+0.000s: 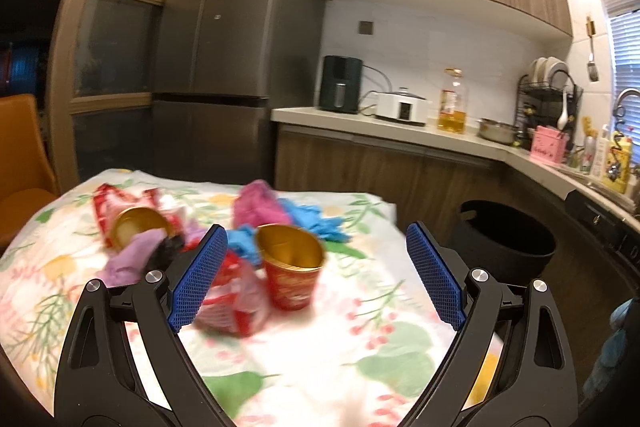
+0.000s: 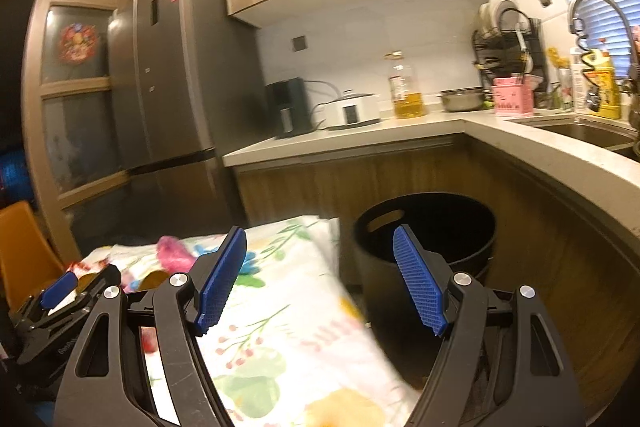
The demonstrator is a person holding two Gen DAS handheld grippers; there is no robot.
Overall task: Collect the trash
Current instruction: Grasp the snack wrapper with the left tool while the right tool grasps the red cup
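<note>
Left gripper (image 1: 316, 275): jaws spread wide, holding nothing; low in the left wrist view, blue pads either side of the trash pile.
Right gripper (image 2: 320, 281): jaws spread wide as well, empty; low centre of its own view, aimed over the table's corner toward the bin.
Table (image 1: 360, 359): floral cloth fills the lower half of the left view; the cloth looks loose, with folds at the far edge.
Upright cup (image 1: 294, 273): red with a gold inside, standing at centre frame between the left pads but touched by neither.
Red wrapper (image 1: 236, 303): crumpled, just left of the cup, partly behind the left pad.
Tipped cup (image 1: 138, 229): lying on its side, left of centre, among purple, pink and blue scraps.
Bin (image 2: 428, 235): black, round and open, on the floor right of the table, below the counter.
Risk, cup: in my judgement a pad brushing the light cup before the jaws close could topple it or roll it off the edge.
Risk, cloth: pinching low could catch the fabric and drag the whole pile.
Risk, blur: both views are smeared, so aim may be off.
</note>
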